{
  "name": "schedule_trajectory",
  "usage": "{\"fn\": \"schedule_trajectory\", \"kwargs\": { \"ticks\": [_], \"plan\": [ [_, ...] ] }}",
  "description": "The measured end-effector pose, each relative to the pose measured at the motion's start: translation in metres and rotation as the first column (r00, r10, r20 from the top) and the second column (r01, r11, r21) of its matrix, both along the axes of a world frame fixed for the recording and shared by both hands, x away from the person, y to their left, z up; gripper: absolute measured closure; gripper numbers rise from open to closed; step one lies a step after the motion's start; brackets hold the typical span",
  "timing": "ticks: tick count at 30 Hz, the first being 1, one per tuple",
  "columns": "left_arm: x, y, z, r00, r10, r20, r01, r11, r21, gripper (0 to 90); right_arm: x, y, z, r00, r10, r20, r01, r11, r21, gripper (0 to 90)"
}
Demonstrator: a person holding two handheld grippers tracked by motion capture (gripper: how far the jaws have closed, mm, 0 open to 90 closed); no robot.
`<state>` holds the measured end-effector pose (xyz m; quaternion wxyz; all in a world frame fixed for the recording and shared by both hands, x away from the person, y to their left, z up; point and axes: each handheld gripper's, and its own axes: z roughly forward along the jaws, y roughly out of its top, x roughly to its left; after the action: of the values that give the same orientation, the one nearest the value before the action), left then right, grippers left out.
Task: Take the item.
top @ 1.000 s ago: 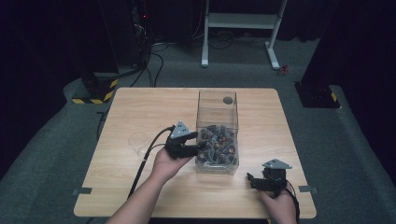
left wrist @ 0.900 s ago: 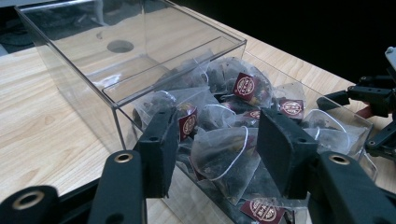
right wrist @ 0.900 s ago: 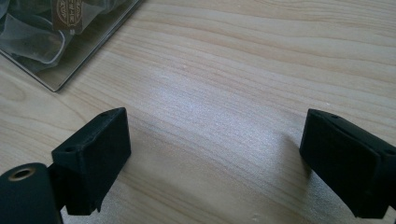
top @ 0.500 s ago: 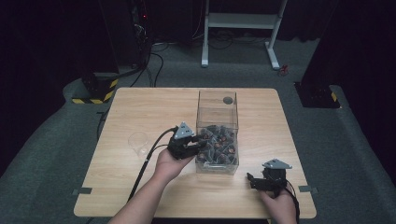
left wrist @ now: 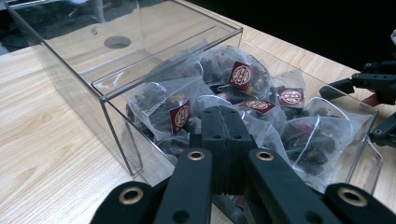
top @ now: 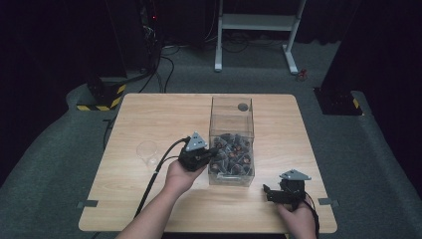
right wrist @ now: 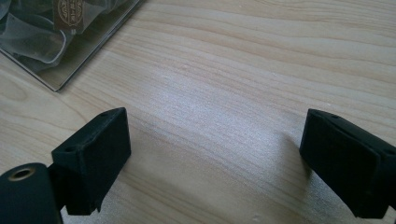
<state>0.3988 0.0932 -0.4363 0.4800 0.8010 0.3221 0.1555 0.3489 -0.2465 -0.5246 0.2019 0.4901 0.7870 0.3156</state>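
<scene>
Two black grippers are at work over a light wooden tabletop, and the change sits with the left gripper: its jaws have just been closing and now stand pressed flat together, reaching over the near wall into a clear plastic box heaped with translucent pyramid tea bags carrying dark red labels. A second ago those jaws stood apart above the heap. Between the tips I cannot make out mesh or a label, so whether a bag is pinched is not clear; the tips rest just against the top bags. If something is caught, it is probably only a thin fold or string, and a slow lift would show it.

The box stands near the middle of the tabletop, slightly toward the near edge, its far half bare. A small clear plastic cup stands toward the left edge, well apart from the box, and is likely where a bag should go. The right gripper rests near the near right corner, jaws wide apart over bare wood, holding nothing.
</scene>
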Motion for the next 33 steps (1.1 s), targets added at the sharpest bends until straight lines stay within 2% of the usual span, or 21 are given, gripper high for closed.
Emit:
{"fn": "schedule_trajectory", "kwargs": {
  "ticks": [12,33],
  "plan": [
    [-0.004,0.006,0.005,1.0,-0.005,0.001,0.005,0.9982,-0.059,90.0,0.0,0.0,0.0,1.0,0.001,0.0,-0.001,1.0,0.0,8.5],
    [-0.01,0.017,0.018,0.9989,0.015,0.044,-0.01,0.9933,-0.115,90.0,0.0,0.0,0.0,1.0,0.002,0.0,-0.002,1.0,-0.002,8.5]
  ]
}}
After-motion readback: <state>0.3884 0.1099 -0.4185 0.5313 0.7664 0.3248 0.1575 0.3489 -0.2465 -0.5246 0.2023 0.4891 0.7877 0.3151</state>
